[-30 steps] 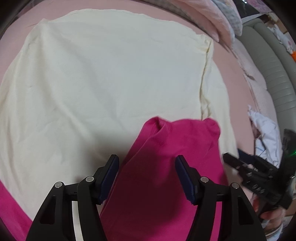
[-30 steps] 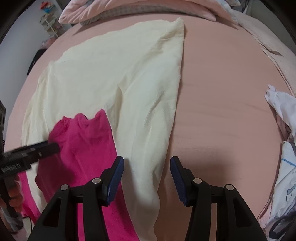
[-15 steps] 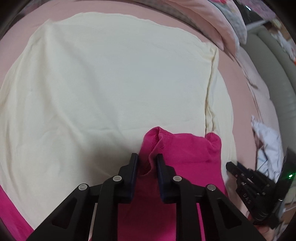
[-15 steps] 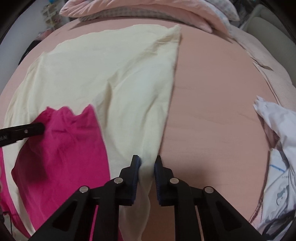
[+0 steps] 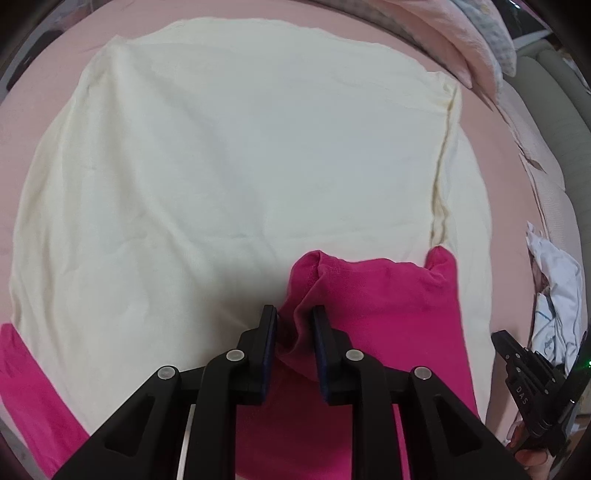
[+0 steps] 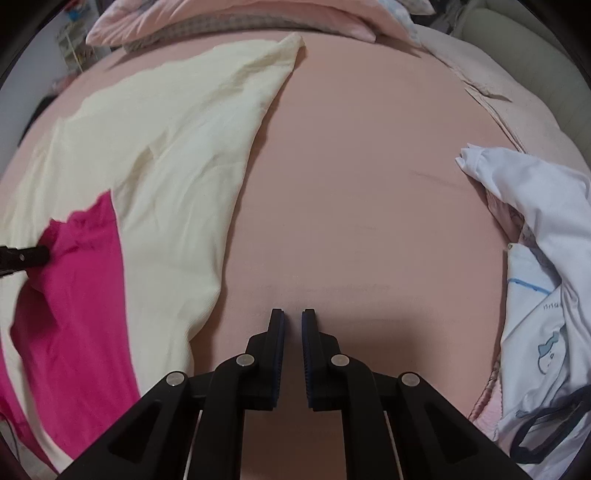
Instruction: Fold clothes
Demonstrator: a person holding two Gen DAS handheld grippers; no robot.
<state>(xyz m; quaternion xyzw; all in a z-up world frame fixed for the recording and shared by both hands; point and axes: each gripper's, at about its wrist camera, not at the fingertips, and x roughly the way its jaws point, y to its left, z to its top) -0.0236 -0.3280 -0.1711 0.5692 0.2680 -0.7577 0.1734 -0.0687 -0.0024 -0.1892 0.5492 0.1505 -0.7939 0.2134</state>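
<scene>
Jaws: left gripper [image 5: 293, 321] just clamped onto magenta garment [image 5: 373, 306]; right gripper [image 6: 293, 325] closed further, nothing between pads, off cream cloth [image 6: 173, 177]. Fold likely proceeds w/ left only.

Pink bedsheet [image 6: 369, 184]; pillows [image 6: 236, 18] at far edge; grey headboard [image 5: 561, 110].

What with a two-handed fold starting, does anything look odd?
Yes: the right gripper, jaws just closing, pinches nothing, over bare sheet beside the cream cloth. The left gripper, also just closed, grips the pink garment.
</scene>
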